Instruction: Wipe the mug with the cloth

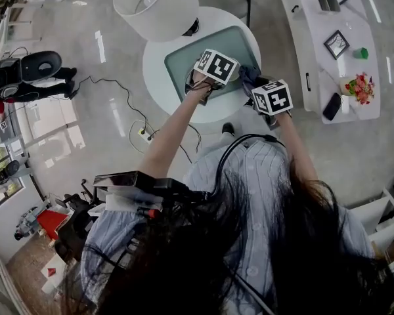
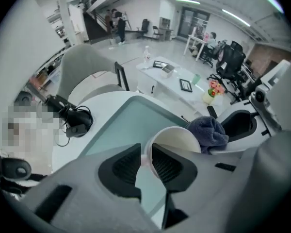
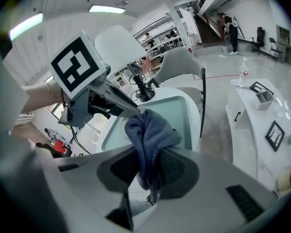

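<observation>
A white mug [image 2: 178, 139] hangs over the round white table [image 1: 163, 67] with its green glass inset [image 2: 121, 125]. My left gripper [image 2: 146, 155] is shut on the mug's rim, one pad inside and one outside. In the head view this gripper [image 1: 207, 81] points steeply down and hides the mug. A blue-grey cloth [image 3: 146, 130] is bunched between the jaws of my right gripper [image 3: 148, 166], which is shut on it. The cloth [image 2: 211, 132] rests against the mug's right side. In the head view the right gripper [image 1: 264, 96] is just right of the left one, with the cloth [image 1: 249, 77] between them.
A black headset with cables [image 2: 73, 121] lies on the table's left part. A white chair [image 1: 154, 5] stands behind the table. A long white bench [image 1: 328, 51] at the right carries picture frames and flowers [image 1: 360, 87]. A power strip [image 1: 144, 135] lies on the floor.
</observation>
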### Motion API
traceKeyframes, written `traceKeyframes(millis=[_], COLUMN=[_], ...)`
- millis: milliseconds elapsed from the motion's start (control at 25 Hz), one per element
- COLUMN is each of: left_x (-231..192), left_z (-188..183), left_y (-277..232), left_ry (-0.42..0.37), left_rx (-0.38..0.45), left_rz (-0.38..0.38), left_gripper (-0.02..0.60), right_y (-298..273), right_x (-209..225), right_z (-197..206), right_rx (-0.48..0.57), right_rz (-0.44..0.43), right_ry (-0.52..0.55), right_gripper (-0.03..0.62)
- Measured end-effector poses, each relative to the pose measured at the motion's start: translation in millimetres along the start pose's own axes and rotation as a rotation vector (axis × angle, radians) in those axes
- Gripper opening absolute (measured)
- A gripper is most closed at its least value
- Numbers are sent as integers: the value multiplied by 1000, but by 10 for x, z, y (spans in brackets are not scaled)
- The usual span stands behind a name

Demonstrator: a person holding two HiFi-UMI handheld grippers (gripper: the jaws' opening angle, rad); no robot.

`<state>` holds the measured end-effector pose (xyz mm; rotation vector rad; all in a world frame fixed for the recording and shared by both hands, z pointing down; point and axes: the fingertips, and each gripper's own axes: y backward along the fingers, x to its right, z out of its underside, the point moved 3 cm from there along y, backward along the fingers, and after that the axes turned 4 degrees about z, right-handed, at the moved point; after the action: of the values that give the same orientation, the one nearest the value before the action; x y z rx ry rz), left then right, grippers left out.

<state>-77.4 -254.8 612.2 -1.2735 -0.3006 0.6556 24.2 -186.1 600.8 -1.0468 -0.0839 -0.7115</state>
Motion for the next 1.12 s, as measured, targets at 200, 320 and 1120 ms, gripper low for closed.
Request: traceKeyframes(millis=[200, 320, 1120], left_x=[-95, -136, 203], left_z=[89, 144, -178], left_y=[55, 117, 406], left_ry=[271, 421, -454], left_rx=[49, 76, 97], left_rz=[-11, -4, 123], left_gripper=[84, 69, 54], right_y=[18, 30, 22], right_x=[-76, -132, -192], right_z=[2, 38, 48], right_rx=[13, 11, -4], right_rz=[-23, -36, -55], right_ry=[-39, -44, -31], right_gripper=[98, 98, 98])
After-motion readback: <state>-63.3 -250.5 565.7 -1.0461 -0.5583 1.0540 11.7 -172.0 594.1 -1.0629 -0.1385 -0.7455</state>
